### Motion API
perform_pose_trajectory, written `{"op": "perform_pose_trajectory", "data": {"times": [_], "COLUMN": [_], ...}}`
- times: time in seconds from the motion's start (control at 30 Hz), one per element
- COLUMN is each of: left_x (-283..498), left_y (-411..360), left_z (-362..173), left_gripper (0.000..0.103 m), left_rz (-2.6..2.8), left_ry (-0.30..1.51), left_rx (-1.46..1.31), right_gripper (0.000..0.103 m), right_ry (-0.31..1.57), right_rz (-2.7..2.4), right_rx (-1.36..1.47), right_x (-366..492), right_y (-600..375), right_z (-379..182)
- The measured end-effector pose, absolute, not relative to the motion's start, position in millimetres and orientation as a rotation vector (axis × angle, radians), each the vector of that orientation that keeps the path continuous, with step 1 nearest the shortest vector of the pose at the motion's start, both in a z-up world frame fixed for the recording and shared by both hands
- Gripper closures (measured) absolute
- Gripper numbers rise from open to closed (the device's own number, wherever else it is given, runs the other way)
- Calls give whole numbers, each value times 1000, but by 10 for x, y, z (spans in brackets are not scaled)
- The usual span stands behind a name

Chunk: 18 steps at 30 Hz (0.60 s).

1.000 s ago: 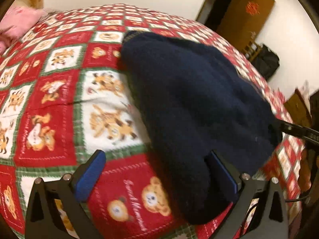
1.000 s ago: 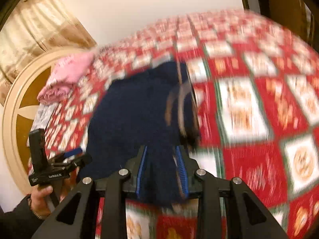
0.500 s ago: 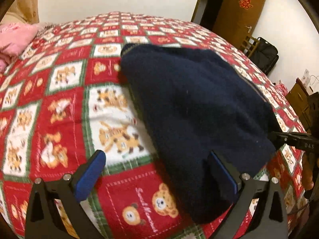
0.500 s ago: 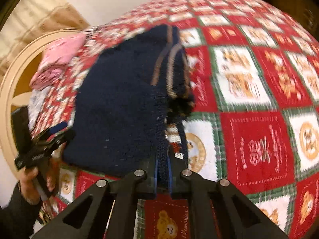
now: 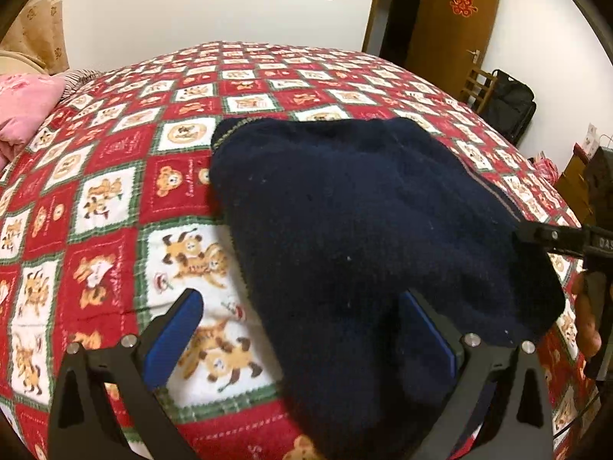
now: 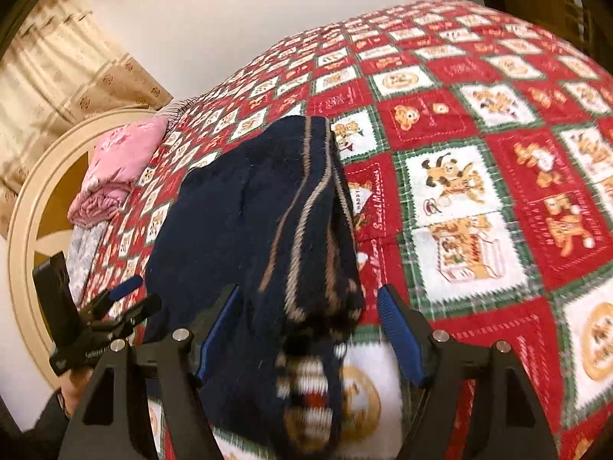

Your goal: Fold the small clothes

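Observation:
A navy knit sweater [image 5: 356, 222] lies folded on the red patterned bedspread [image 5: 107, 207]; it also shows in the right wrist view [image 6: 237, 222], with tan stripes on its near edge. My left gripper [image 5: 306, 329] is open at the sweater's near edge, its right finger over the fabric, its left over the bedspread. My right gripper [image 6: 310, 337] is open, its fingers on either side of the striped end [image 6: 314, 299], not pinching it. Each gripper shows in the other's view: the right [image 5: 567, 241], the left [image 6: 111, 310].
A pink folded blanket [image 6: 118, 168] lies near the round headboard [image 6: 30, 207] at the bed's far left. A brown door [image 5: 452, 27] and a black bag [image 5: 505, 103] stand beyond the bed at the right.
My right gripper was shut on the sweater's striped edge and has opened, letting it go. The left gripper stayed open and drew back a little from the sweater.

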<state>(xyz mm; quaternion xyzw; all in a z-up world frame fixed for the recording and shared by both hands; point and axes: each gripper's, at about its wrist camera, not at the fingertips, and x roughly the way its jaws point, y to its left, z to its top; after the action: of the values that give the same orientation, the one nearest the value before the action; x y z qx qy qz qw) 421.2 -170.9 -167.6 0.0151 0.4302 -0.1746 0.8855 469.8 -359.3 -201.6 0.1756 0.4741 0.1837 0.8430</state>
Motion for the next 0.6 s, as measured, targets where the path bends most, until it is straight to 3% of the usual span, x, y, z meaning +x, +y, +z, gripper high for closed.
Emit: {"op": "perform_pose_trajectory", "data": {"times": [0.6], "left_x": [4622], "left_y": [-1640], "left_z": [-1965], "left_gripper": [0], "left_rz": [-509], "left_ry": [1035], "left_rx": [-178], "right_gripper": [30], "right_ry": [1027], "right_rz": [462], "right_rx": [566], "right_x": [5128], "right_y": [-3701], "right_z": [-2461]}}
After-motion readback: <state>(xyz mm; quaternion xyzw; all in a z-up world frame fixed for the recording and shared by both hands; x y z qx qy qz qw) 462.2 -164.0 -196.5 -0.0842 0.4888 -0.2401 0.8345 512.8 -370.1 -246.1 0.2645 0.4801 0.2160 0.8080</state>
